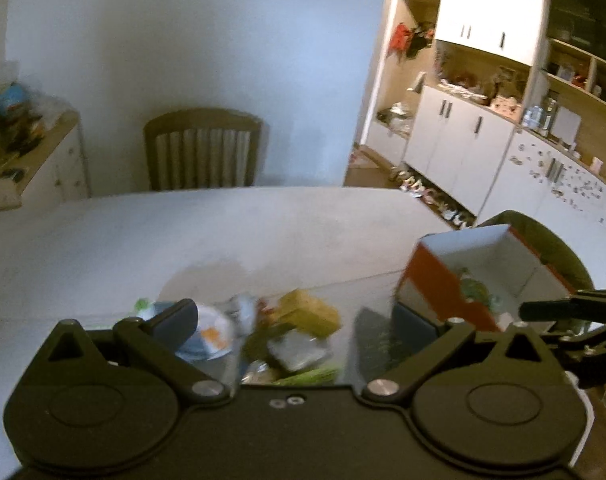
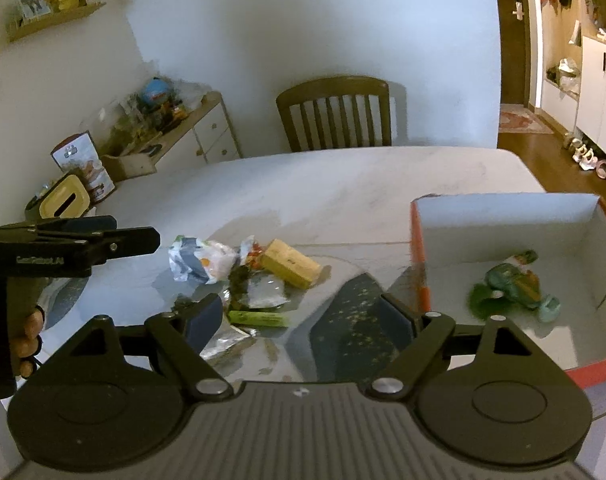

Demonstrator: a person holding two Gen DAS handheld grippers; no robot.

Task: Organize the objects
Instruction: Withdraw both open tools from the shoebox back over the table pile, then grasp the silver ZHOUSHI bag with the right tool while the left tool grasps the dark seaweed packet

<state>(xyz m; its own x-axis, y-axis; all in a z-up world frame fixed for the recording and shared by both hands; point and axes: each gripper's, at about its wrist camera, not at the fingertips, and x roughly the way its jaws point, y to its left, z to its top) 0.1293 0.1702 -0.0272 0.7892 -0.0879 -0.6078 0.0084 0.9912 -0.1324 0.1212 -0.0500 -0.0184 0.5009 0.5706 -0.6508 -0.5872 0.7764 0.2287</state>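
Right up against the lens, bottom of the right wrist view: right gripper (image 2: 303, 316), fingers spread wide, nothing between them. Same deal in the left wrist view, left gripper (image 1: 299, 320) wide apart and empty, hovering over the clutter.

Pile of loose stuff sitting mid-frame on the bench (image 2: 343, 184), just left of the box (image 2: 503, 216):
- crumpled white-and-blue wrapper (image 2: 201, 260) at the pile's left edge
- yellow block-shaped pack (image 2: 291, 266) toward the right
- clear-fronted silvery pouch (image 2: 263, 292) below it
- green stick-like item (image 2: 259, 318) nearest the camera, touching a bit of foil (image 2: 223, 340)

Box at the right of the frame, orange outside, white inside, with only a green toy-looking thing (image 2: 515, 284) lying in it. Can't tell exactly what that is.

Handling guesses: wrappers and pouch probably very light, floppy and a bit slick, so pinch on a bunched edge or corner rather than flat on the face. Yellow pack looks stiff and boxy, easiest of the lot, grab across the narrow sides. Green stick likely thin and low on the bench, so a careful low pinch across its middle, could roll or slip.

Left view pretty blurry, so no finer detail from there.
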